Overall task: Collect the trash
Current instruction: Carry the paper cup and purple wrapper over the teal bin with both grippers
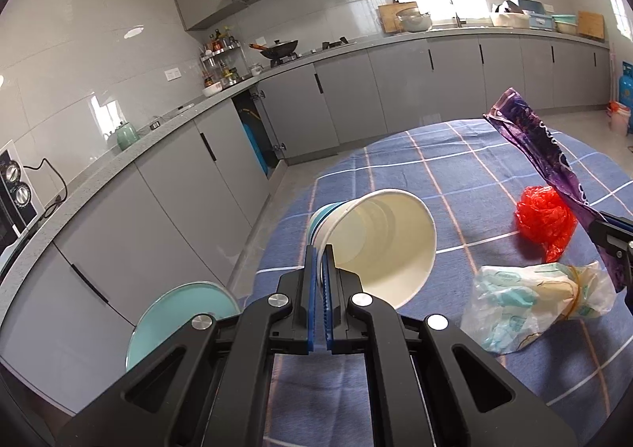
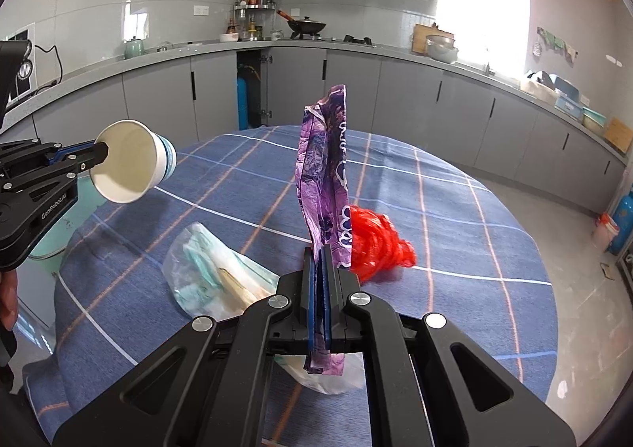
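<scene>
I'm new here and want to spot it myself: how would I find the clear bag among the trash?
Look at the round table with the blue checked cloth. Near its front edge, left of the red bag, lies the clear bag. Unlike the crumpled red bag, it is see-through, with pale green and cream stuff inside.

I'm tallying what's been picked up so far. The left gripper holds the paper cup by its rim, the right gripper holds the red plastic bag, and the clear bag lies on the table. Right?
Not quite. The right gripper holds the purple wrapper, as the right wrist view shows; the red plastic bag lies on the table. The rest stands: the left gripper holds the paper cup by its rim, and the clear bag lies on the table.
</scene>
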A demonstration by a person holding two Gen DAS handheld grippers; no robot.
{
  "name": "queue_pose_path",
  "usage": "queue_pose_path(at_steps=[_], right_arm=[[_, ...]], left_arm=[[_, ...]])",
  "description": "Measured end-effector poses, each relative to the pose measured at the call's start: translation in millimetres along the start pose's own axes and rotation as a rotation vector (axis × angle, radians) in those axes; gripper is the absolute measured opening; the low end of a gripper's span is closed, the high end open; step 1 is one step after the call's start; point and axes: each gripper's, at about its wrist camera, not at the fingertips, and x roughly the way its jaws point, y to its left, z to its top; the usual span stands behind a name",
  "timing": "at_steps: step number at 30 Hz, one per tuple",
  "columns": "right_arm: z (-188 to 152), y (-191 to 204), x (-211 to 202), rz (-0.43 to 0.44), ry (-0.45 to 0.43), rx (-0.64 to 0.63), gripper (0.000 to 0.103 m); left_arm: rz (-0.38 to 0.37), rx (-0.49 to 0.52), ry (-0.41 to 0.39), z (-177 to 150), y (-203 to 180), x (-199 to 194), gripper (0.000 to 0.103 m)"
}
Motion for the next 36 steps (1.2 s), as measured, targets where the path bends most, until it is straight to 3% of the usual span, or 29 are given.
queue_pose_path(at_steps=[36], right_arm=[[51,100,9,0.156,-0.049,-0.131,0.004]], left_arm=[[0.136,-0.085,-0.050,-30,112,-33,0.004]])
